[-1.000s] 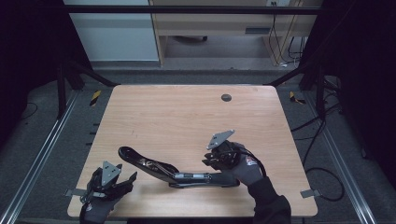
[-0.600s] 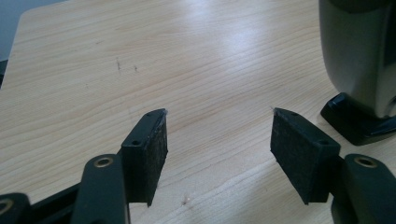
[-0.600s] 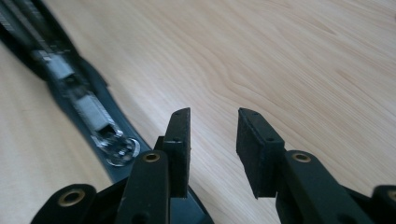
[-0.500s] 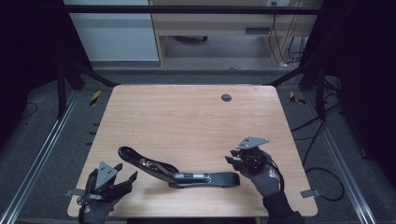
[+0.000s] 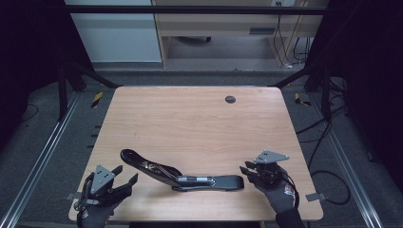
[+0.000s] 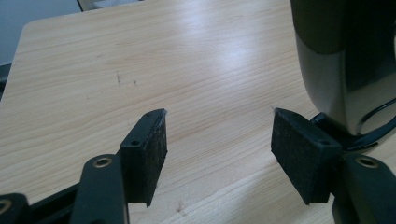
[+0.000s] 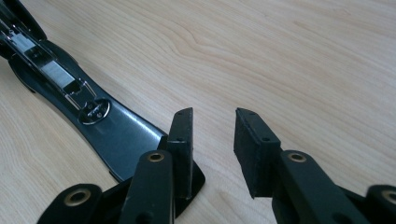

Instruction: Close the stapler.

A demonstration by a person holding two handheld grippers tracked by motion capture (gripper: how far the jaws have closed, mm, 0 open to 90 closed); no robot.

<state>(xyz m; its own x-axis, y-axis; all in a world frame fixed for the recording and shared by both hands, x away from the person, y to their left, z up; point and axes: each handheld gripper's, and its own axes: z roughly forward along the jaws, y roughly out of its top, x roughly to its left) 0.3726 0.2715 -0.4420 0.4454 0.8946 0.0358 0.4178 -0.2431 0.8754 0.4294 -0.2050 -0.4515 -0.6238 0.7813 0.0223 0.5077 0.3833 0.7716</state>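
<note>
A black stapler (image 5: 183, 176), swung open flat, lies near the table's front edge; its metal magazine faces up. My right gripper (image 5: 244, 170) sits just off the stapler's right end. In the right gripper view its jaws (image 7: 212, 116) have just been closing a little but stand open over bare wood, with the stapler's base (image 7: 116, 130) to their left. My left gripper (image 5: 126, 174) rests at the front left, open, pointing at the stapler's other end. In the left gripper view its pads (image 6: 217, 126) are wide apart, with the stapler's rounded end (image 6: 327, 70) at the right.
The wooden table (image 5: 199, 118) has a dark round grommet (image 5: 230, 99) near its far edge. Metal rails run along both sides on the floor, cables lie at the right, and a desk stands behind.
My right gripper has moved right and toward the front edge, from above the stapler's right half to just past its end. The stapler and the left gripper stay put.
</note>
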